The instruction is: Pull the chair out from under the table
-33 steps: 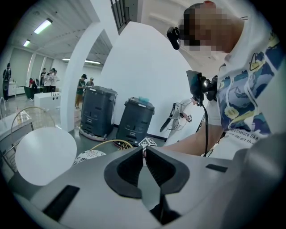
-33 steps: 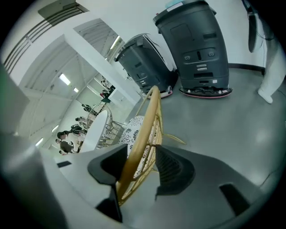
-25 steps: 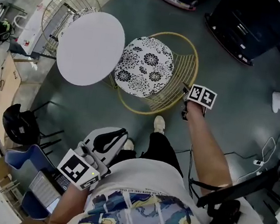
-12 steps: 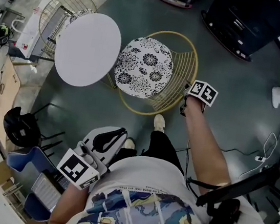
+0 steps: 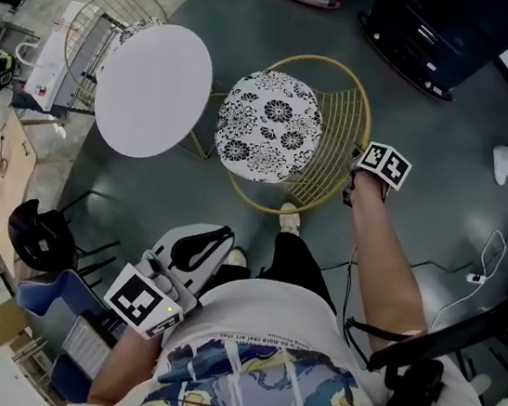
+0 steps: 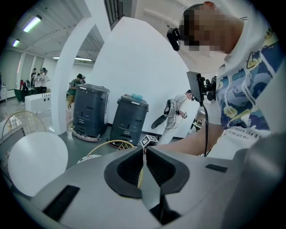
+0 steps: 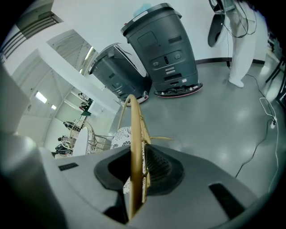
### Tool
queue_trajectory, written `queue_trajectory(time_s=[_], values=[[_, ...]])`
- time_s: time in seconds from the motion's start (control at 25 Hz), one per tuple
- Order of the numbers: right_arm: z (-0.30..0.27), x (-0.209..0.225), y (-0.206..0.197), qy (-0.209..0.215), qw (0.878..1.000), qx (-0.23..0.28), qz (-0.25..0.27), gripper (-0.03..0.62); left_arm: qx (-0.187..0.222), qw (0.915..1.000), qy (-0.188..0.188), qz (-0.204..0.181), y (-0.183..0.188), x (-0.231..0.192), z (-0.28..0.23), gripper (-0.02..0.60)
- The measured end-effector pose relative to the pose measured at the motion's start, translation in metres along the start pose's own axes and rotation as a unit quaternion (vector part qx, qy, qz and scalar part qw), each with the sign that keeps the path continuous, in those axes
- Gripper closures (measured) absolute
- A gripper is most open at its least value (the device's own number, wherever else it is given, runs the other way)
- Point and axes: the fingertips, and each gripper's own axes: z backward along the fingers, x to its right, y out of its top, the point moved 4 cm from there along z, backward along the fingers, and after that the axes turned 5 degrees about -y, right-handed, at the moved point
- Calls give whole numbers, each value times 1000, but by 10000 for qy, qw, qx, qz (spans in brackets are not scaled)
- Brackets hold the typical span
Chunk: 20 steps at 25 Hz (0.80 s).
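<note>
Looking down from the head view: my shoe is on the grey floor at 6 o'clock of the chair.

Left tongs, close to my body at 7 o'clock: tips together, nothing between them, held above the floor and touching nothing.

Right tongs, arm stretched out to 1 o'clock: they are closing, and the gold wire rim of the chair's back runs upright between the pads, which press on it. In the head view the hold sits at the rim's 4 o'clock edge.

Chair: round wire frame, black-and-white flowered cushion, at 12 o'clock from me. The cushion shows whole, just beside the edge of the tabletop. That round white tabletop lies at the chair's 9 o'clock.

Further out, at 10 o'clock past the tabletop: a second wire chair, partly hidden by it.

Farthest, at 1 to 2 o'clock: dark machines on the floor.
</note>
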Motion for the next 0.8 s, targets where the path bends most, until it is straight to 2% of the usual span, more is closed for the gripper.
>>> queue_trajectory(time_s=[0.8], values=[[37,97,36,-359,9979,365,-408,528,-297,9978,-562,-181,0,10,-31,561]])
